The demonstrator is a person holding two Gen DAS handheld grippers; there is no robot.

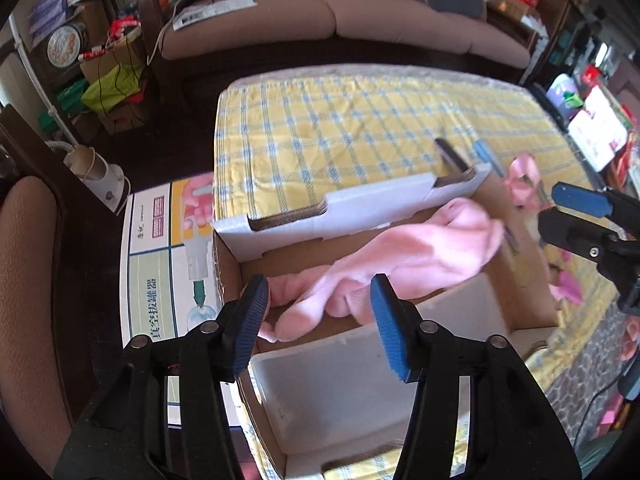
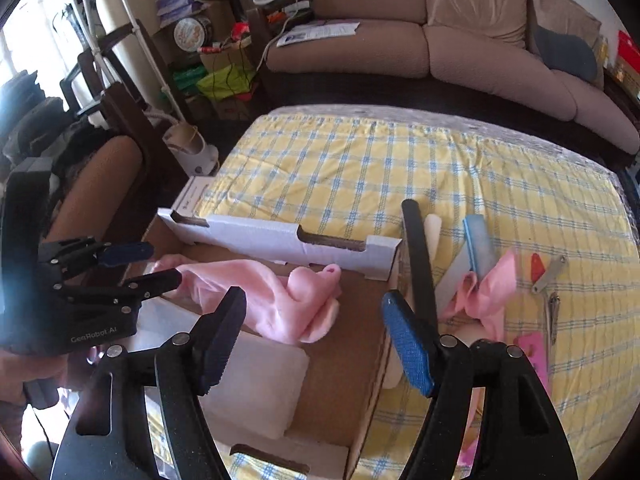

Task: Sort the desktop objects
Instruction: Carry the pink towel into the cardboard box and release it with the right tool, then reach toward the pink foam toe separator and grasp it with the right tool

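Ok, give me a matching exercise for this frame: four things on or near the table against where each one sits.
1 pink cloth
2 nail clipper
3 papers
4 black strip

a on the sofa
b inside the cardboard box
c right of the box, beside its wall
d on the checked tablecloth, far right

Pairs: 1-b, 2-d, 3-a, 4-c

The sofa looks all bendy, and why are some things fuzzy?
Both views use a fisheye lens, so the sofa and table edges curve. In the left wrist view the pink cloth is smeared with blur. In the right wrist view window glare washes out the left side.
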